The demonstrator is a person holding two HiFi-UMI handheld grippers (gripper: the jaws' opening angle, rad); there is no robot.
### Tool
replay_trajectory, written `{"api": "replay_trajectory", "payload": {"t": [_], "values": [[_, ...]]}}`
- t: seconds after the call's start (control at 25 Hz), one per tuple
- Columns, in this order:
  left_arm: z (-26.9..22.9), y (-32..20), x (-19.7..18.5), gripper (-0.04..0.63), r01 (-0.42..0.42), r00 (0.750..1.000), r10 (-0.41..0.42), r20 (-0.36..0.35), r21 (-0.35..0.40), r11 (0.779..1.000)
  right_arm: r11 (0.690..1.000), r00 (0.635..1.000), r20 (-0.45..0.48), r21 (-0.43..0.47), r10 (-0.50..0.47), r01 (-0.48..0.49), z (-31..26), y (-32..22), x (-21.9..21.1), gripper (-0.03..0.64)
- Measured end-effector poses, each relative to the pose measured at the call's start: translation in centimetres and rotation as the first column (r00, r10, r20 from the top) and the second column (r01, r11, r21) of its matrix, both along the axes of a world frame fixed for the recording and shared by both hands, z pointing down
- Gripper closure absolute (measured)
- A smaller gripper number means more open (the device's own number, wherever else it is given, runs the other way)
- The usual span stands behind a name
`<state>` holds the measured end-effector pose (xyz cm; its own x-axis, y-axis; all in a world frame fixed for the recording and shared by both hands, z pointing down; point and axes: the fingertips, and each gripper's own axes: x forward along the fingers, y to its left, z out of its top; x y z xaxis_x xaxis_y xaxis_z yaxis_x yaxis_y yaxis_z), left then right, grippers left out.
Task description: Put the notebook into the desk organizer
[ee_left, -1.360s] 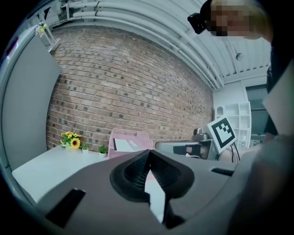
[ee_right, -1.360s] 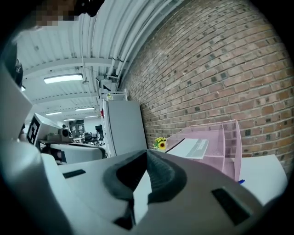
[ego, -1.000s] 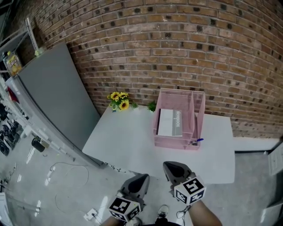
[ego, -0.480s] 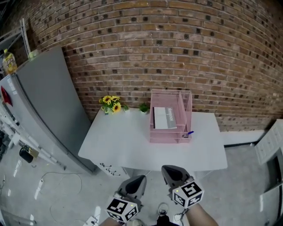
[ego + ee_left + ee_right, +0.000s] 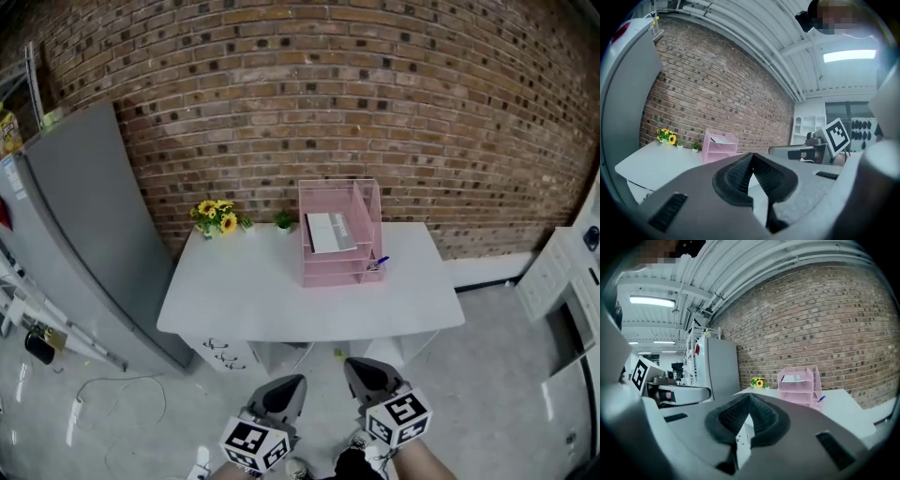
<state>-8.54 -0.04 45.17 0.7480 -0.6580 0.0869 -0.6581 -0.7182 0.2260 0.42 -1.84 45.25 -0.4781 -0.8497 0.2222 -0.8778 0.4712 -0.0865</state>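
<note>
Left claw [image 5: 288,384] and right claw [image 5: 360,367], both closed and empty, have backed off from the table [image 5: 244,300]; the notebook [image 5: 330,232] lies well ahead in the pink desk organizer [image 5: 339,273], task apparently done

The gripper [image 5: 749,398] has its jaws pressed together, nothing between them. Ahead and a little to its right, the organizer [image 5: 802,390] stands on the table [image 5: 838,403], with the notebook [image 5: 791,378] on its top tier. Flowers [image 5: 758,382] sit straight ahead.
</note>
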Motion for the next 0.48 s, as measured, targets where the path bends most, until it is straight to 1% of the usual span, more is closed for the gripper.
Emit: {"api": "replay_trajectory", "payload": {"t": [0.16, 0.28, 0.48], "values": [[-0.4, 1.0, 0.4, 0.591, -0.031, 1.0, 0.031, -0.001, 0.013, 0.999, 0.999, 0.999, -0.014, 0.01, 0.046, -0.046, -0.6, 1.5, 1.1, 0.614], [-0.7, 1.4, 0.7, 0.591, -0.047, 0.999, 0.047, -0.009, 0.009, 0.999, 0.997, 0.997, -0.019, 0.012, 0.076, -0.075, -0.9, 2.3, 1.9, 0.614], [-1.0, 1.6, 1.5, 0.591, -0.061, 0.998, 0.061, -0.015, 0.014, 0.998, 0.995, 0.995, -0.021, 0.012, 0.097, -0.097, -0.9, 2.9, 3.0, 0.614]]}}
